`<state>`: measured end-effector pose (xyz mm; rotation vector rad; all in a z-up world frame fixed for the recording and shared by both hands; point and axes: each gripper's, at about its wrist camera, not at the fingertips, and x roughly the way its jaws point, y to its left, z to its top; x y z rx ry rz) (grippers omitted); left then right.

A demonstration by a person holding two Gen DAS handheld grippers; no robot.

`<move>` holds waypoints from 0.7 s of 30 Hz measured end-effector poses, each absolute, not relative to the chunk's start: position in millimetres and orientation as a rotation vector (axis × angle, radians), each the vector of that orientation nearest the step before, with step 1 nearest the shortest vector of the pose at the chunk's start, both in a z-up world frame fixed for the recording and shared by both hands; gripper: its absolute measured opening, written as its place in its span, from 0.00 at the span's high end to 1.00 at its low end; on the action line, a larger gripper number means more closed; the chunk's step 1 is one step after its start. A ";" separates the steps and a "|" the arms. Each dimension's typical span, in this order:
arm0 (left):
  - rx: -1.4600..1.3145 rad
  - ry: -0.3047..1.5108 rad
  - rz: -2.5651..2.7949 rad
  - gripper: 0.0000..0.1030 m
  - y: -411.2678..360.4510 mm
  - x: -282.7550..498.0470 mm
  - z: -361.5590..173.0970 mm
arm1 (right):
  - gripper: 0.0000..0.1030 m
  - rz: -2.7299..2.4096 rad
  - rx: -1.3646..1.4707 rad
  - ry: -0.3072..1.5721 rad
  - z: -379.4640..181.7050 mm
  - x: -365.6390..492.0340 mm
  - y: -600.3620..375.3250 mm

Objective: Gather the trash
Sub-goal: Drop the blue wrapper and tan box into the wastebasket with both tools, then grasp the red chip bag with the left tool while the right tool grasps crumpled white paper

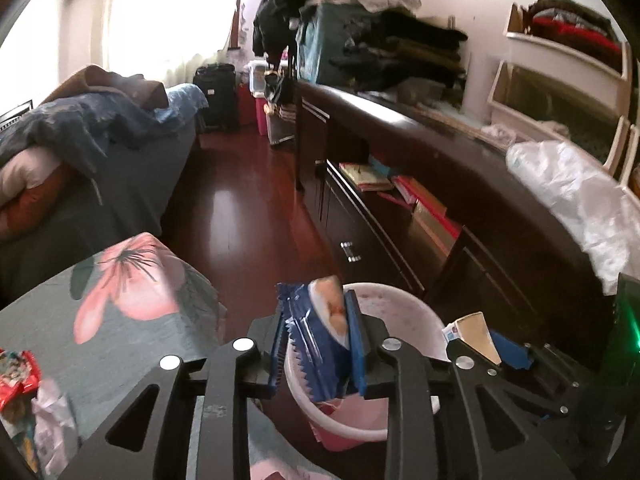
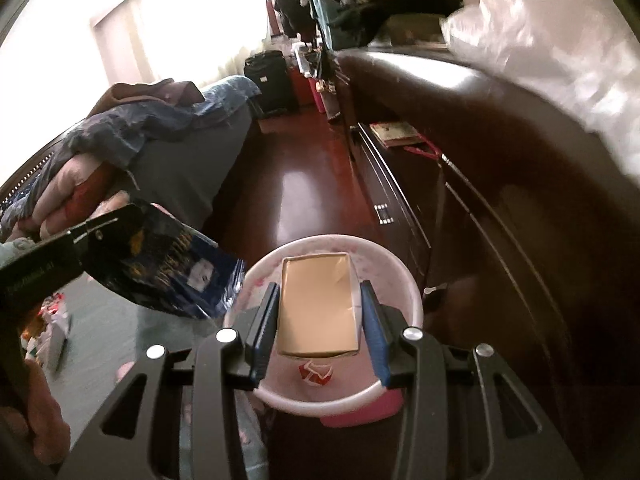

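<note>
A pink and white waste bin point(image 1: 400, 320) stands on the dark red floor beside the bed; it also shows in the right wrist view point(image 2: 396, 276). My left gripper point(image 1: 318, 344) is shut on a blue snack wrapper point(image 1: 312, 336) and holds it over the bin's left rim; the wrapper also shows in the right wrist view point(image 2: 168, 268). My right gripper point(image 2: 318, 320) is shut on a small tan carton point(image 2: 318, 304) right above the bin's opening; the carton also shows in the left wrist view point(image 1: 478, 336). A red and white scrap point(image 2: 316, 374) lies inside the bin.
A floral bedspread point(image 1: 120, 320) lies at the left with a red wrapper point(image 1: 16, 376) and crumpled paper point(image 1: 48, 412) on it. A long dark cabinet point(image 1: 460, 208) runs along the right, with a clear plastic bag point(image 1: 572, 192) on top. Dark red floor point(image 1: 240, 208) stretches ahead.
</note>
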<state>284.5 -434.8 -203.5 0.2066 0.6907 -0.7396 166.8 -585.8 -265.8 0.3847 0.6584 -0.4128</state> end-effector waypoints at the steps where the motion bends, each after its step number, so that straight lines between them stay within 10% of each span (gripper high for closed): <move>1: 0.210 0.699 -0.736 0.67 -437.5 288.0 -207.7 | 0.60 -0.416 0.380 0.663 -269.7 170.0 -588.5; 5: 0.204 0.686 -0.722 0.28 -441.0 294.2 -212.1 | 0.57 -0.433 0.370 0.665 -282.8 185.4 -596.5; 21: 0.165 0.647 -0.588 0.12 -379.2 285.9 -195.0 | 0.26 -0.411 0.323 0.651 -265.9 173.5 -558.8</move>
